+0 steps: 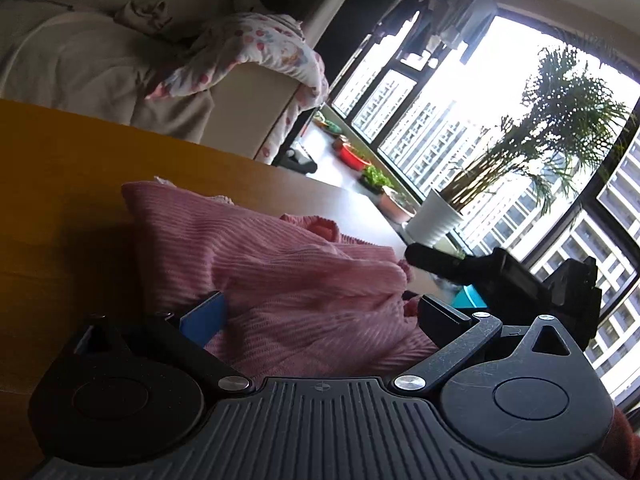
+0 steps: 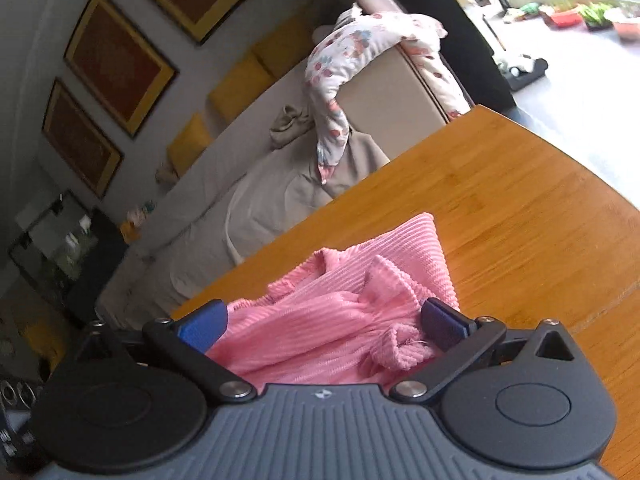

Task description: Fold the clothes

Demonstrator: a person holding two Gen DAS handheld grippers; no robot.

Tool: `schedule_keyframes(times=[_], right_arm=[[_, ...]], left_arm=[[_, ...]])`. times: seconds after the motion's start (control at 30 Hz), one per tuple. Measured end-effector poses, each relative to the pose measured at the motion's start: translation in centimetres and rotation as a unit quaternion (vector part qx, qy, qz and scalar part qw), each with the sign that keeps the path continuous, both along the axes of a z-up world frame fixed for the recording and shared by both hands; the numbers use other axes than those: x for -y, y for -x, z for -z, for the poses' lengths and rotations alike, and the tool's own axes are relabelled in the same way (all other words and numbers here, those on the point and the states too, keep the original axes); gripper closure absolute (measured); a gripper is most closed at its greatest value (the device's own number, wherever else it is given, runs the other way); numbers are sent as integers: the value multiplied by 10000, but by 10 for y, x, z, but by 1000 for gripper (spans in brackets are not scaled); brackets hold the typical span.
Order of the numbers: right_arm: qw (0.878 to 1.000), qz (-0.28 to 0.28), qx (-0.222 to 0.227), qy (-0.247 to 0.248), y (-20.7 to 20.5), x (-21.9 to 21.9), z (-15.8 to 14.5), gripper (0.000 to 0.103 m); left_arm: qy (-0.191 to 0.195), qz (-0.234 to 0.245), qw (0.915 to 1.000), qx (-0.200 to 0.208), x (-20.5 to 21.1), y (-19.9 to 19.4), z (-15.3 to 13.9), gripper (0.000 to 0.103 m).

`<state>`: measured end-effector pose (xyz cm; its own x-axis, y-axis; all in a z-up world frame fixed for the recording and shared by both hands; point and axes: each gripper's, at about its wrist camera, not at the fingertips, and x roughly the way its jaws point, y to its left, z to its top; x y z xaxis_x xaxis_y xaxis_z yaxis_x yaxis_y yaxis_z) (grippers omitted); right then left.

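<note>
Both grippers spread wide, gripping nothing: left gripper (image 1: 322, 314) and right gripper (image 2: 322, 320) each low over the pink ribbed sweater (image 2: 340, 304), cloth between the blue pads (image 2: 200, 330) but unpinched. Sweater rumpled on the wooden table (image 2: 520, 208); beyond the table, beige sofa (image 2: 256, 168) draped with a floral blanket (image 2: 340, 72).

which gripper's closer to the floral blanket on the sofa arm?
Cannot tell. Both the left gripper and the right gripper sit open over the pink sweater on the table, the floral blanket well beyond both.
</note>
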<state>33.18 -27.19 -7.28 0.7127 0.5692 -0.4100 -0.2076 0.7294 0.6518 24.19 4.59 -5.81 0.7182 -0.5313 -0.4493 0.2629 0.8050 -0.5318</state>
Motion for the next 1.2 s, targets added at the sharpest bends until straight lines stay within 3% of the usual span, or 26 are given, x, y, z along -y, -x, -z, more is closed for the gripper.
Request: schedule_keyframes(times=[0.27,0.43,0.53,0.63,0.7,0.77,1.0,1.2], right_arm=[[9999,15,36,155,11,-6,-1,0],[9978,-471,-109,446,17,-9,-14,0],[9960,-454,333,688,50,-3,-37,0],[9777,-509,1062,1737,106,-9,-55,0],[9601,-560,1456,2320,142,-16,-56,0],[9500,-483,1656,2604,165,-22,-49,0],[9721,81,1290,1958,155,-41,-30,0],[9767,132,1019,1883,136,-52,-25,0]], left_arm=[[33,9,10000,-4,-1,-1,0,0],[275,-110,9995,-88,-17,7,-5,0],[81,-213,9997,68,-33,39,-19,0],[-473,-199,9984,219,-49,85,-26,0],[-566,-77,9982,183,-57,115,-22,0],[-631,-52,9979,156,-63,143,-17,0],[-922,-479,9943,224,-78,194,-16,0],[-1285,-579,9900,-52,-71,205,-13,0]])
